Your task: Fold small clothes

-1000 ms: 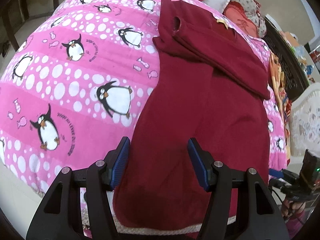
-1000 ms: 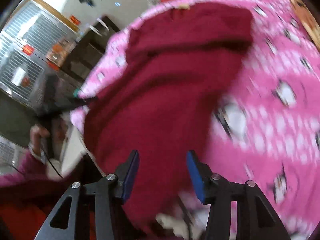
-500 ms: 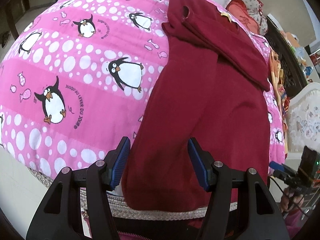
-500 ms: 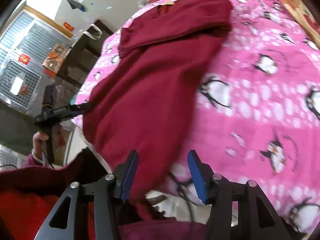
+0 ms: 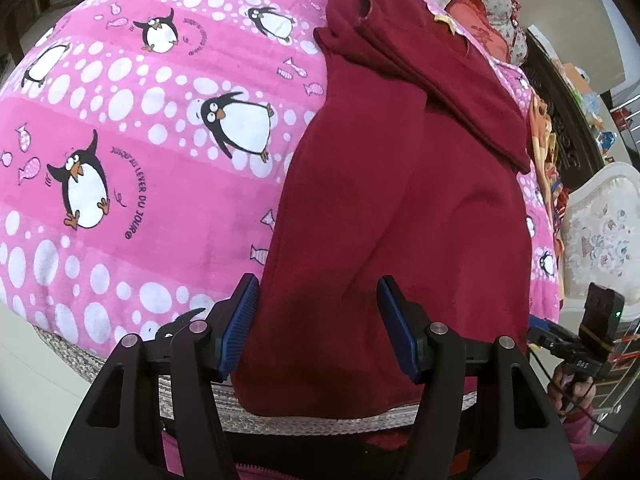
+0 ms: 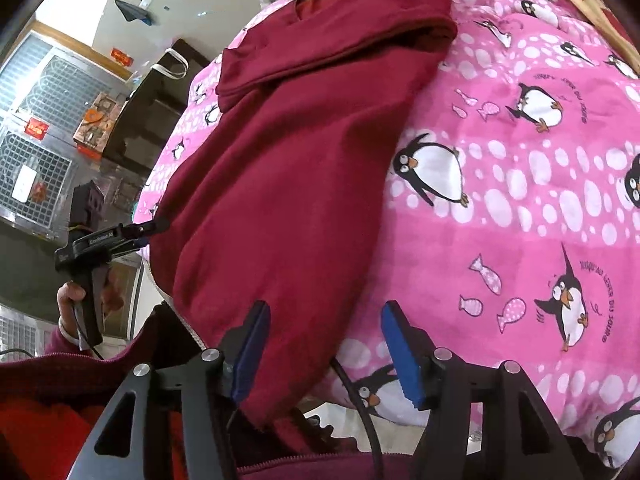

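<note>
Over the bed's near edge, right tool (image 6: 326,346) jaws have just been opening, now apart astride the maroon garment (image 6: 288,184) hem; left tool (image 5: 316,326) open too, gripping nothing. Garment flat on penguin blanket (image 5: 120,140), bottom fold next.

A bed (image 5: 120,160) covered by a pink penguin-print blanket (image 6: 520,200) carries a dark red garment (image 5: 400,220) spread lengthwise, its upper part folded across, its lower hem hanging over the bed's near edge.
</note>
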Motion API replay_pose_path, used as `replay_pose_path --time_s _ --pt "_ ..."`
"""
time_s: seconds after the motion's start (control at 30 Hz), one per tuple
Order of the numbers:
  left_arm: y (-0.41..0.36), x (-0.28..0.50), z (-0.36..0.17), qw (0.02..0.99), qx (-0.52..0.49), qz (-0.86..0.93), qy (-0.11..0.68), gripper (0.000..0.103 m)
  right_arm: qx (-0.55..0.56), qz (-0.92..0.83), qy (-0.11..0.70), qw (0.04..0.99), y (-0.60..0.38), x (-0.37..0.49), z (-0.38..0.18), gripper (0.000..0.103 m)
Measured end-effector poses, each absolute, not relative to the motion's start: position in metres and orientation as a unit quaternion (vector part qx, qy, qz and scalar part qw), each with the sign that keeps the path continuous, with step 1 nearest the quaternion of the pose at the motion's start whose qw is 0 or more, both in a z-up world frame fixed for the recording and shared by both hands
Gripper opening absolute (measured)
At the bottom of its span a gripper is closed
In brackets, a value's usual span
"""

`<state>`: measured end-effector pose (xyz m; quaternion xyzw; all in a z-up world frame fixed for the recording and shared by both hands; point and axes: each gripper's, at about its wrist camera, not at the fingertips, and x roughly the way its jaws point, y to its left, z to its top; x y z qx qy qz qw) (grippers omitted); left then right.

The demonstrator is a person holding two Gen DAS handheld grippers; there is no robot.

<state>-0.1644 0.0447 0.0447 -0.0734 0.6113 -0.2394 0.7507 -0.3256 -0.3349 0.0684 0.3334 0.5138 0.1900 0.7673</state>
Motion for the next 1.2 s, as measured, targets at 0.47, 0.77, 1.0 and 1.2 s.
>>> replay_pose_path --time_s 0.47,0.77,1.0,1.2 --pt "0.048 -0.164 0.047 0.752 -0.092 -0.246 0.605 0.073 0.345 0.189 0.512 0.764 -0.338 -0.326 0.060 0.060" --pt "0.054 -0.164 0.044 0.747 -0.096 -0.248 0.609 0.073 0.353 0.187 0.518 0.756 -0.343 -0.332 0.058 0.060" --pt "0.056 -0.164 0.032 0.737 -0.099 -0.245 0.622 0.073 0.357 0.217 0.511 0.751 -0.336 -0.328 0.061 0.060" --pt "0.058 -0.162 0.034 0.745 -0.094 -0.238 0.617 0.073 0.356 0.246 0.504 0.747 -0.327 -0.324 0.062 0.060"
